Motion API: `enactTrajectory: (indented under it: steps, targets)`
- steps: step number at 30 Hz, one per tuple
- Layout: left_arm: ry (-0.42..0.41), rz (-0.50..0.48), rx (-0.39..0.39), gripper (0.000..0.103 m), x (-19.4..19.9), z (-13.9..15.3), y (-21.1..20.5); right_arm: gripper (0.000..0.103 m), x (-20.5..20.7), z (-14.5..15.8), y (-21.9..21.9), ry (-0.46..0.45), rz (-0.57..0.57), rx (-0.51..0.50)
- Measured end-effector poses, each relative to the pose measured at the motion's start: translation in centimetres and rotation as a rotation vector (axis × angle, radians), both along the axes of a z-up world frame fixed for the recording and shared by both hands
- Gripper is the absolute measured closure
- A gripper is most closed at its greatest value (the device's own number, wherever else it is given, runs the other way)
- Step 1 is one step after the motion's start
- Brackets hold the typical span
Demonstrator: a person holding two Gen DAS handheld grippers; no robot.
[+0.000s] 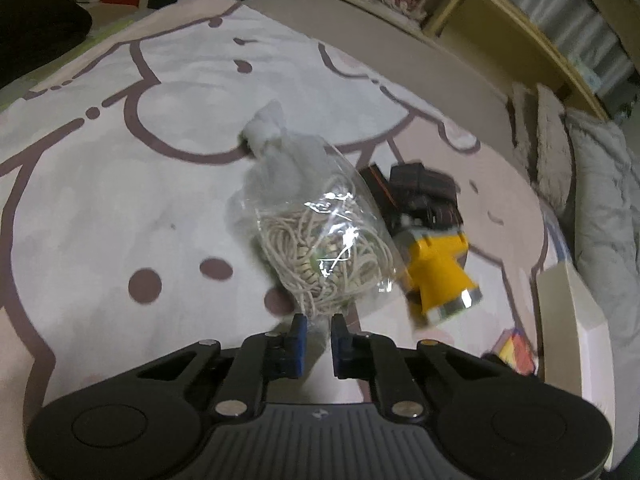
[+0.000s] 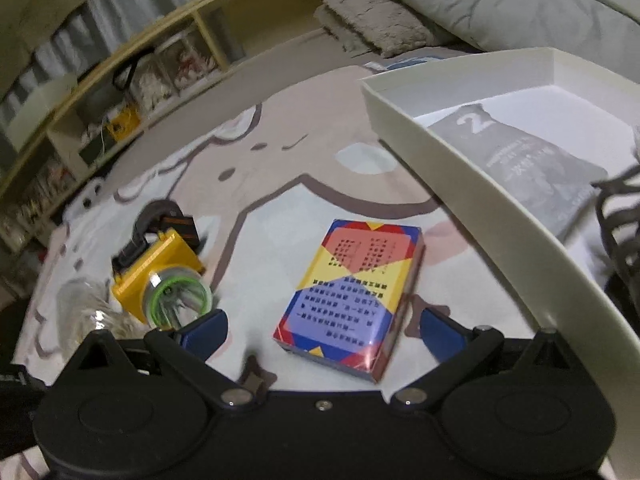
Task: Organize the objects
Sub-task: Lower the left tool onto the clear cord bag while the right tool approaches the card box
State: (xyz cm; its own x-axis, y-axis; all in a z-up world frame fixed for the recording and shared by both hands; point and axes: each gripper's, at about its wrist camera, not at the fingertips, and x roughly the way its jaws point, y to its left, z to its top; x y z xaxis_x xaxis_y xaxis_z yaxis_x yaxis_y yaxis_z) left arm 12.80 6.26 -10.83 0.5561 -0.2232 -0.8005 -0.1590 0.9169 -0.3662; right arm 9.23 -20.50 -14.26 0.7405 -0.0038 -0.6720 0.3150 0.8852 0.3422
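Two grippers work over a soft printed blanket [image 1: 100,184]: the left gripper [image 1: 319,326] has its blue pads nearly together on the near edge of a crinkly clear bag [image 1: 316,232] of coiled pale cord, which stretches straight ahead to its knotted top. The right gripper [image 2: 324,330] hangs spread wide, gripping nothing, with a glossy, flat colourful box [image 2: 352,296] lying lengthwise just ahead between its pads. A yellow headlamp [image 2: 160,276] sits left of it, and the white tray [image 2: 440,168] lies to the right.
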Motion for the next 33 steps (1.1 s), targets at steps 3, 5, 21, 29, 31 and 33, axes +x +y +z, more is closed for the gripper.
enactTrajectory:
  steps: [3, 5, 21, 29, 31, 33]
  targets:
    - [0.031, -0.025, 0.019, 0.091, -0.7, 0.1, -0.3, 0.002, 0.3, 0.1, -0.2, 0.033, 0.024, -0.006]
    - [0.043, -0.047, 0.037, 0.091, -1.3, 0.2, -0.5, 0.013, 0.5, 0.3, -0.5, 0.062, 0.029, -0.007]
    - [0.123, -0.09, 0.268, 0.087, -6.4, 3.4, 2.2, 0.033, -1.1, 1.4, -0.9, 0.117, 0.237, 0.045]
    - [-0.089, -0.02, 0.123, 0.083, -6.6, 6.4, 2.8, 0.033, -3.7, 2.2, 1.2, 0.178, 0.411, 0.076]
    - [-0.125, -0.032, 0.103, 0.088, -5.8, 6.6, 2.0, 0.033, -4.3, 2.2, 1.8, 0.193, 0.448, 0.083]
    - [-0.145, -0.055, 0.102, 0.088, -4.9, 6.4, 1.1, 0.033, -4.7, 2.2, 2.2, 0.2, 0.465, 0.084]
